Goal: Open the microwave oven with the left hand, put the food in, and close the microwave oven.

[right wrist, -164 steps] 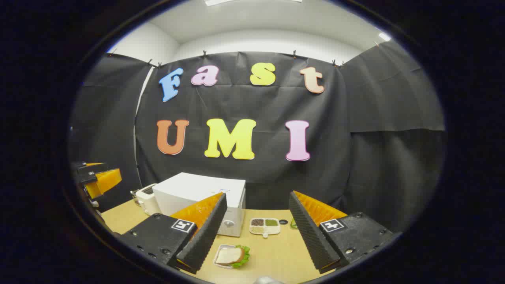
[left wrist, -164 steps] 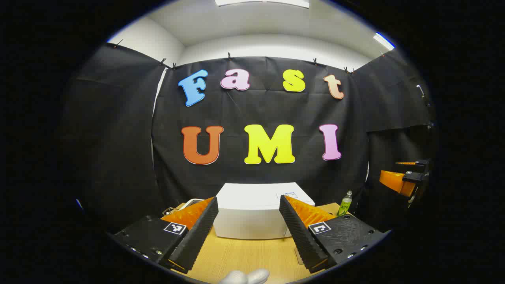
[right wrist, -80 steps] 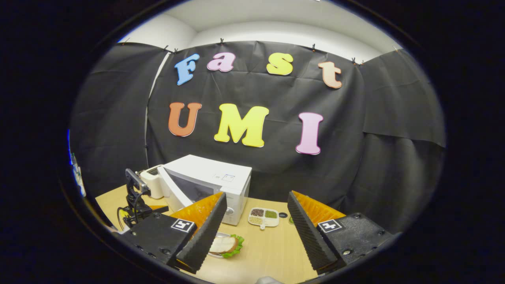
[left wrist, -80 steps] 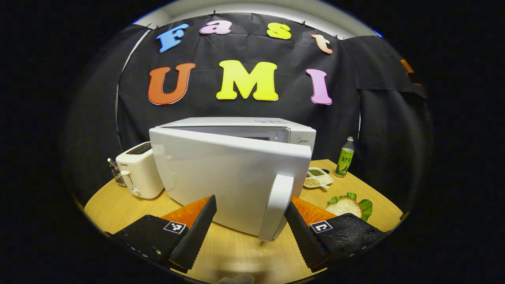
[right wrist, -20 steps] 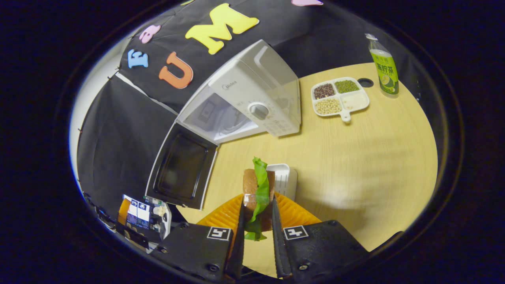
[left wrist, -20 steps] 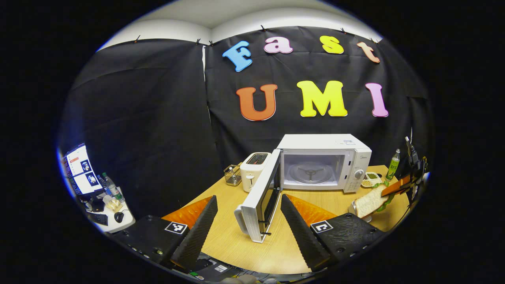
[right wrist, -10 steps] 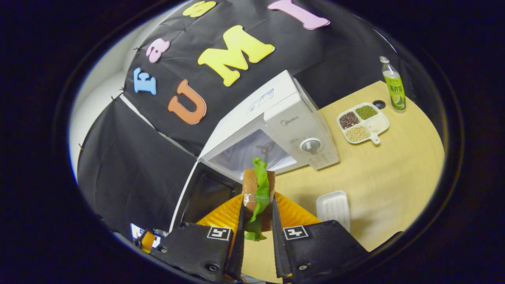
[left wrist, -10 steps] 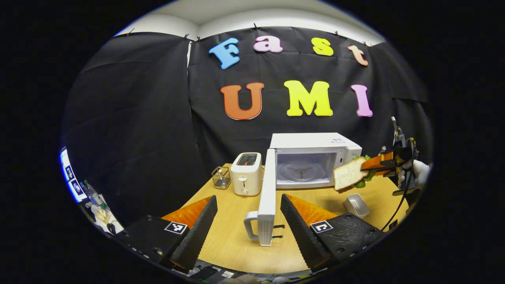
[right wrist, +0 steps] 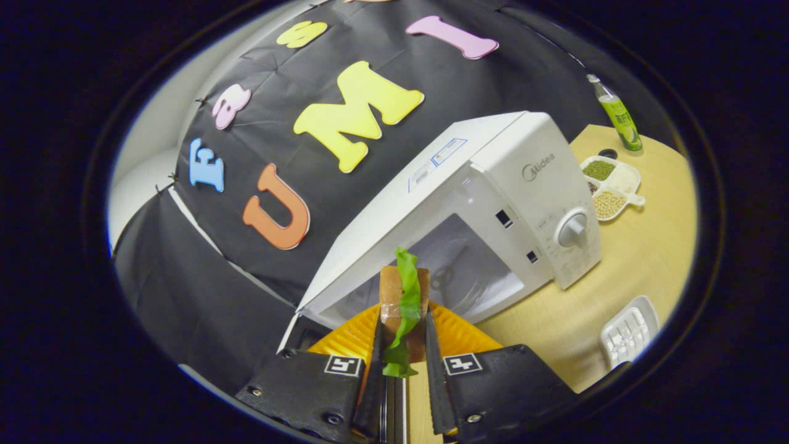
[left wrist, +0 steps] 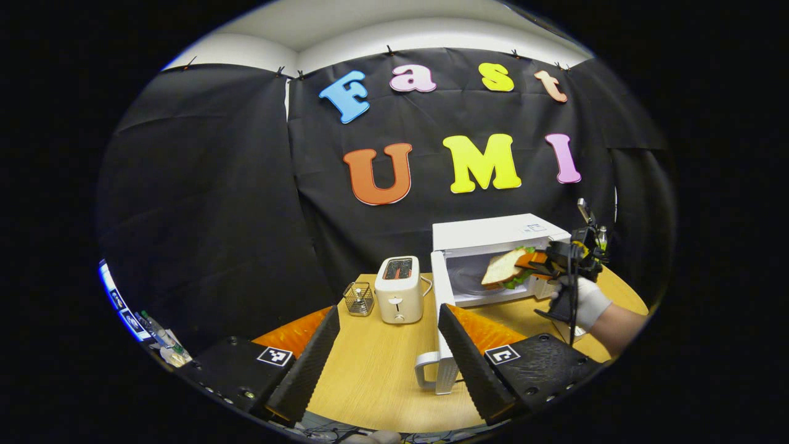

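Black cloth [left wrist: 203, 185] hangs clipped around the booth beneath a white ceiling [left wrist: 382, 24]. A round wooden table [left wrist: 376, 376] stands before it.

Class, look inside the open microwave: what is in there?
The microwave cavity shows its white walls and a turntable support. The sandwich, held by the right hand-held gripper, is at its opening, not yet set down. Part of the cavity floor is covered.

Even overhead light, moderately bright; both views sharp, no motion blur. Strong fisheye bending toward the edges. Microwave [right wrist: 468, 203] white top well lit, slight sheen on its front panel; cavity below its top dimmer. Soft shadow on table [right wrist: 641, 246] beside microwave base.
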`<state>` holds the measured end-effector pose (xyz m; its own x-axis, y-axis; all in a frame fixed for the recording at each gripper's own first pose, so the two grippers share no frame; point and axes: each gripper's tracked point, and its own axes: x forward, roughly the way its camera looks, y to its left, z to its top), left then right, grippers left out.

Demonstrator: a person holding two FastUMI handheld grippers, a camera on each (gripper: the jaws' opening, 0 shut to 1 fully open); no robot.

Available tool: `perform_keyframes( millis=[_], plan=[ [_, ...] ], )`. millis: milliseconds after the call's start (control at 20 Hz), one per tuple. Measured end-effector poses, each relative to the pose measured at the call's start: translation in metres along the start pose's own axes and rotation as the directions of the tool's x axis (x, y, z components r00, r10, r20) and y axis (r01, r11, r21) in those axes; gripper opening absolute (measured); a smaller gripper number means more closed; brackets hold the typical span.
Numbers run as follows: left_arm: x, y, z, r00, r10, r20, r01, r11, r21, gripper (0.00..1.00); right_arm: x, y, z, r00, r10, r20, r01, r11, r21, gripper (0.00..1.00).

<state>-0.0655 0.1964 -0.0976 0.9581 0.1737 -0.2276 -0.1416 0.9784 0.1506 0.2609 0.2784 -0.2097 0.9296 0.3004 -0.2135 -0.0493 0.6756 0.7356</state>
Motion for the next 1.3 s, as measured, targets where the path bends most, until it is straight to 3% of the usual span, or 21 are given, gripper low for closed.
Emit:
perform_keyframes(
  millis=[100,350,450,600,650,700,750,800,850,950,1150,1200,1250,1300],
  plan=[
    [0.003,0.003,0.003,1.000,0.000,0.004,0.000,1.000,0.014,0.97,0.029,-0.003,-0.016,0.998,-0.050,0.040,0.050,0.999,0.010,0.35],
    [0.017,0.007,0.002,1.000,0.020,-0.021,-0.019,0.999,0.033,0.97,0.083,0.001,-0.050,0.993,-0.086,0.084,0.076,0.991,0.110,0.35],
    [0.018,0.010,-0.002,0.999,0.024,-0.031,-0.023,0.999,0.040,0.98,0.096,0.004,-0.049,0.990,-0.073,0.121,0.058,0.990,0.126,0.35],
    [0.016,0.014,-0.007,0.998,0.033,-0.046,-0.030,0.998,0.046,0.97,0.106,-0.014,-0.041,0.979,-0.114,0.171,0.092,0.987,0.131,0.36],
    [0.015,0.016,-0.006,0.998,0.035,-0.046,-0.033,0.999,0.039,0.97,0.106,-0.023,-0.039,0.973,-0.144,0.182,0.121,0.984,0.131,0.31],
    [0.016,0.016,-0.008,0.998,0.035,-0.048,-0.034,0.999,0.031,0.97,0.105,-0.030,-0.040,0.969,-0.168,0.180,0.150,0.982,0.112,0.42],
    [0.017,0.016,-0.010,0.998,0.033,-0.052,-0.031,0.999,0.025,0.97,0.104,-0.036,-0.039,0.964,-0.195,0.181,0.186,0.980,0.063,0.47],
    [0.017,0.016,-0.013,0.998,0.031,-0.055,-0.030,0.999,0.020,0.97,0.102,-0.043,-0.038,0.957,-0.227,0.183,0.231,0.973,-0.003,0.37],
    [0.018,0.017,-0.015,0.998,0.029,-0.060,-0.028,1.000,0.015,0.97,0.098,-0.047,-0.035,0.951,-0.245,0.188,0.261,0.964,-0.061,0.49],
    [0.018,0.014,-0.016,0.998,0.024,-0.056,-0.023,1.000,0.008,0.97,0.094,-0.049,-0.029,0.947,-0.256,0.195,0.287,0.946,-0.152,0.89],
    [0.020,0.009,-0.015,0.999,0.011,-0.039,-0.010,1.000,0.019,0.98,0.076,-0.039,-0.014,0.946,-0.230,0.228,0.291,0.912,-0.287,0.98],
    [0.020,0.007,-0.013,0.999,0.008,-0.035,-0.007,1.000,0.020,0.97,0.071,-0.033,-0.010,0.950,-0.216,0.226,0.281,0.907,-0.313,0.90],
    [0.020,0.005,-0.012,1.000,-0.001,-0.030,0.001,1.000,0.017,0.97,0.064,-0.029,-0.006,0.953,-0.202,0.224,0.273,0.894,-0.355,0.98],
    [0.019,0.003,-0.012,1.000,-0.007,-0.023,0.007,1.000,0.016,0.97,0.056,-0.026,0.001,0.954,-0.190,0.230,0.269,0.881,-0.390,0.98]
  ],
)
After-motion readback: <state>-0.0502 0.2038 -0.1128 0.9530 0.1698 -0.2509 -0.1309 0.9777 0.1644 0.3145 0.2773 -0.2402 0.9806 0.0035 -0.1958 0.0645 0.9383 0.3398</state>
